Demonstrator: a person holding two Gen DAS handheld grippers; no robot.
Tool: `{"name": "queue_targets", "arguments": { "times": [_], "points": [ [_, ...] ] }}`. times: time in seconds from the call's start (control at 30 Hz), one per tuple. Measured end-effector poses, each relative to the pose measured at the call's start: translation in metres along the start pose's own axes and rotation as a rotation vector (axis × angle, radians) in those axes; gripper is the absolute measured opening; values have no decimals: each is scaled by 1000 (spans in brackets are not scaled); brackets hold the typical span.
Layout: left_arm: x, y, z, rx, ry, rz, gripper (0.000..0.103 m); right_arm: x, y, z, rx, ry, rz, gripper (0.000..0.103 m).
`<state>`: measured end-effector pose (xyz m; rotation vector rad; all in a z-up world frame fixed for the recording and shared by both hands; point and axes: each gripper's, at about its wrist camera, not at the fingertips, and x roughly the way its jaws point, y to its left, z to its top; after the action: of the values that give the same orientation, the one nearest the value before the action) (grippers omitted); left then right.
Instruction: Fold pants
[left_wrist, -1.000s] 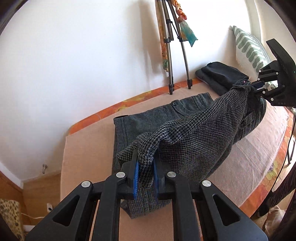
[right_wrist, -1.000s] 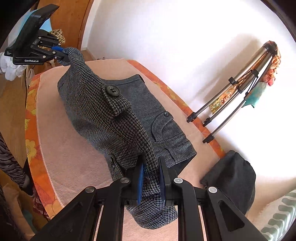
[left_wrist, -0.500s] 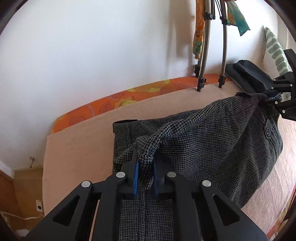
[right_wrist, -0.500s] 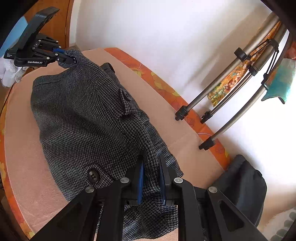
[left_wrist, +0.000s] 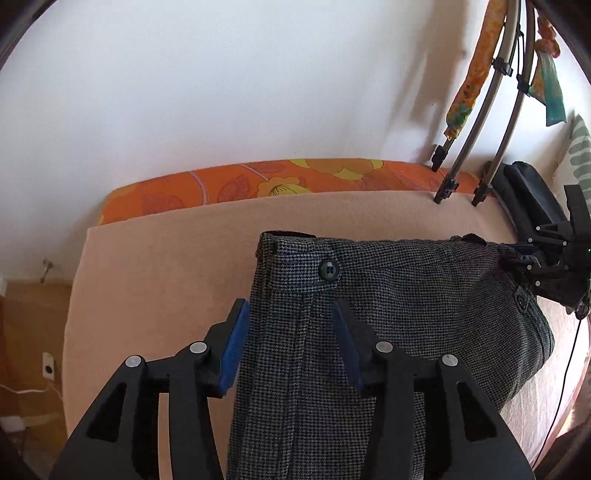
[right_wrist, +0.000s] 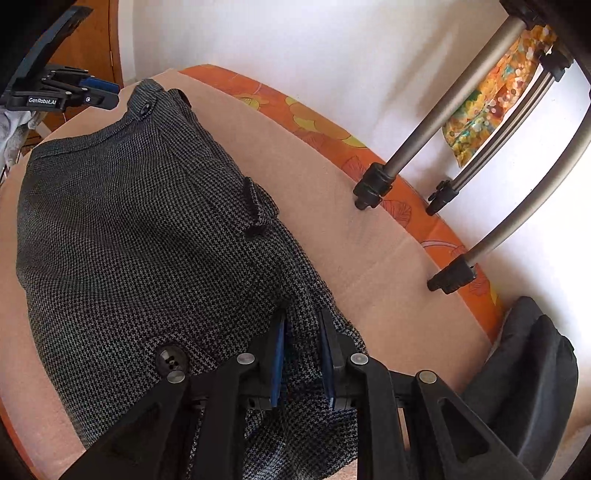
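A bed (left_wrist: 155, 273) covered with a peach blanket is being occupied by the grey houndstooth pants (left_wrist: 369, 332), which are lying folded over on it, close to the tripod (right_wrist: 373, 188) legs and the dark bag (right_wrist: 532, 373). The left gripper (left_wrist: 291, 347) is being held over the buttoned waistband with its jaws spread wide and nothing between them. A fold of the pants is being pinched by the narrowly set jaws of the right gripper (right_wrist: 301, 354).
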<state>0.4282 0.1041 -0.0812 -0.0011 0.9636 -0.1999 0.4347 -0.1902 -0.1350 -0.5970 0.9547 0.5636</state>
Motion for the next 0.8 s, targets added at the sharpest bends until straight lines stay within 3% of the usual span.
{"name": "queue_targets", "arguments": {
  "times": [0.1, 0.17, 0.2, 0.37, 0.53, 0.7, 0.77, 0.8],
  "points": [
    [-14, 28, 2, -166, -38, -26, 64, -3, -5, 1, 38, -16, 8, 34],
    [-16, 40, 2, -267, -68, -66, 66, -10, -11, 0, 91, -39, 20, 57],
    [-16, 41, 2, -295, -76, -81, 66, -15, -15, -1, 122, -61, 40, 61],
    [4, 15, 5, -287, -92, -115, 66, -44, -42, -30, 367, -158, 98, 74],
    [37, 0, 7, -298, -58, -94, 66, -39, -60, -64, 568, -131, 138, 76],
    [64, -4, 7, -302, -37, -42, 66, -12, -67, -74, 640, -81, 194, 75],
    [74, -8, 6, -282, -29, -36, 65, -5, -64, -73, 647, -82, 221, 68],
    [78, -9, 5, -277, -28, -22, 59, -2, -62, -71, 644, -81, 230, 63]
  ]
}}
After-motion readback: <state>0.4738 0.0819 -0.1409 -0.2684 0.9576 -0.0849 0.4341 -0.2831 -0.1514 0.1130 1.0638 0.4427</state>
